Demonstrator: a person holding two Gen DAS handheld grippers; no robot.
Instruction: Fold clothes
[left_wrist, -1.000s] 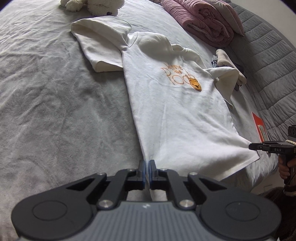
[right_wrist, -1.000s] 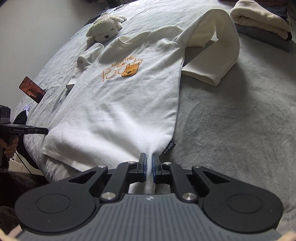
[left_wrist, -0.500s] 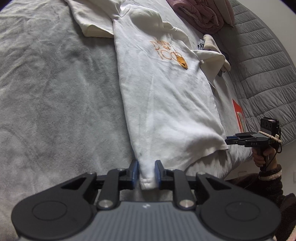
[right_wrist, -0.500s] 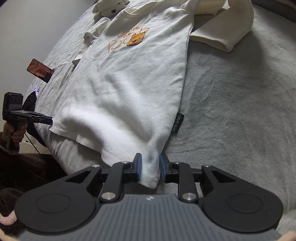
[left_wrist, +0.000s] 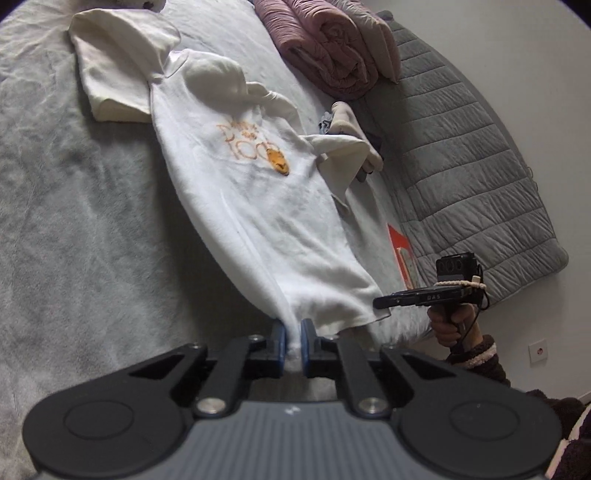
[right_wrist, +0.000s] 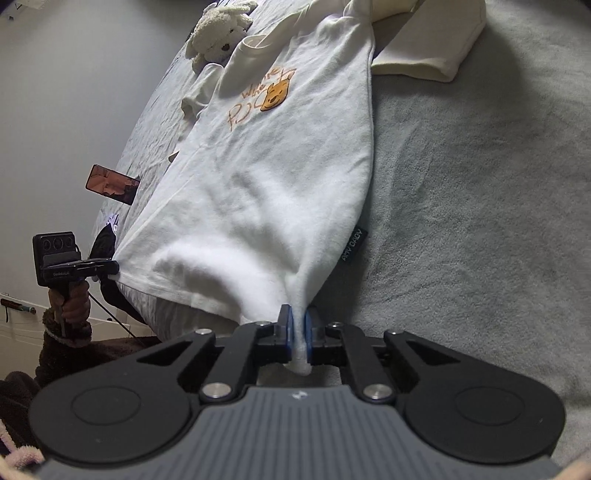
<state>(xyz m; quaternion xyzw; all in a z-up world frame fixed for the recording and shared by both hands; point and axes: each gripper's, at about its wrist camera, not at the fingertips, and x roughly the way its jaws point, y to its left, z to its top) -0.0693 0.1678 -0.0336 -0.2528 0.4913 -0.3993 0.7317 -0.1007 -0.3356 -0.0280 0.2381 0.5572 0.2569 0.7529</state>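
Observation:
A white long-sleeved shirt (left_wrist: 258, 206) with an orange bear print lies face up on the grey bed (left_wrist: 74, 240), its sleeves folded in at the top. My left gripper (left_wrist: 291, 339) has its jaws closing, and its blue pads pinch one corner of the bottom hem. At the other hem corner my right gripper (right_wrist: 298, 332) closes the same way on the shirt (right_wrist: 277, 177), next to a black side label (right_wrist: 352, 245). The hem between them hangs lifted and bunched. Each view shows the other gripper at the far corner: the right gripper (left_wrist: 384, 302), the left gripper (right_wrist: 109, 267).
A rolled pink quilt (left_wrist: 332, 44) and a grey quilted cover (left_wrist: 461, 166) lie at the head end. A small pile of clothes (left_wrist: 351, 122) sits beside the shirt. An orange phone (right_wrist: 110, 182) rests near the bed's edge. A white plush toy (right_wrist: 218, 29) lies beyond the collar.
Both grippers opened around the hem corners half a second ago and have closed on them again. The hem has risen off the bed and bunched at the pads.

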